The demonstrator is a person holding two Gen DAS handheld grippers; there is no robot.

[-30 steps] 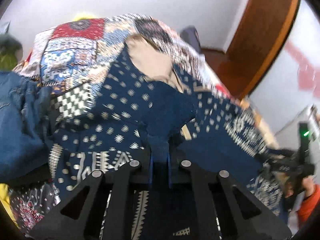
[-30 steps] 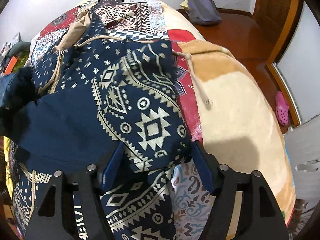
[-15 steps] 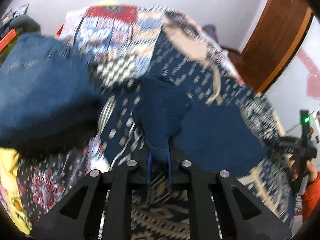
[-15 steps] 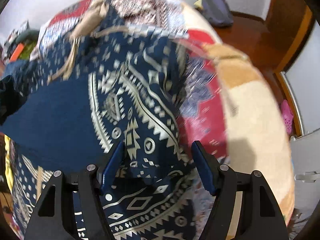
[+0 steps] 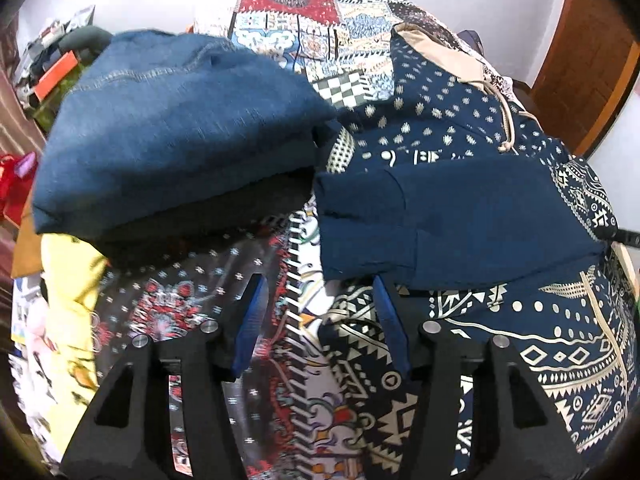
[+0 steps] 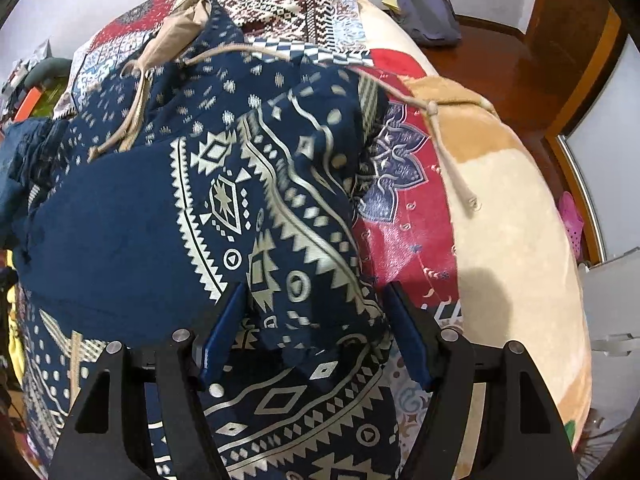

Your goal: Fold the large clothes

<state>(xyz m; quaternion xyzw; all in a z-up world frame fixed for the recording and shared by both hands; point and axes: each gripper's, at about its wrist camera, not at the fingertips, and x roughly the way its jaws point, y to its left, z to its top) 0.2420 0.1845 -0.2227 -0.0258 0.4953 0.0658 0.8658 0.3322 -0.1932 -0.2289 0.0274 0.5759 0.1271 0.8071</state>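
Observation:
A large navy garment with cream tribal print (image 5: 460,216) (image 6: 248,208) lies on the bed with a plain navy flap folded across its middle. It has a beige waistband (image 6: 180,36) and a drawstring (image 6: 444,148). My left gripper (image 5: 320,304) is open and empty, at the near left edge of the folded flap. My right gripper (image 6: 316,312) is open, its fingers either side of a fold of the printed cloth without pinching it.
A folded denim pile (image 5: 168,120) sits left of the garment on dark clothes. The bed has a patchwork cover (image 5: 320,32) and a beige and red blanket (image 6: 500,208). A wooden door (image 5: 592,52), a grey bag (image 6: 428,8) and a pink shoe (image 6: 572,224) are on the right.
My left gripper carried the navy flap across to the left, laid it flat and opened, letting it go. My right gripper stayed open over the printed cloth.

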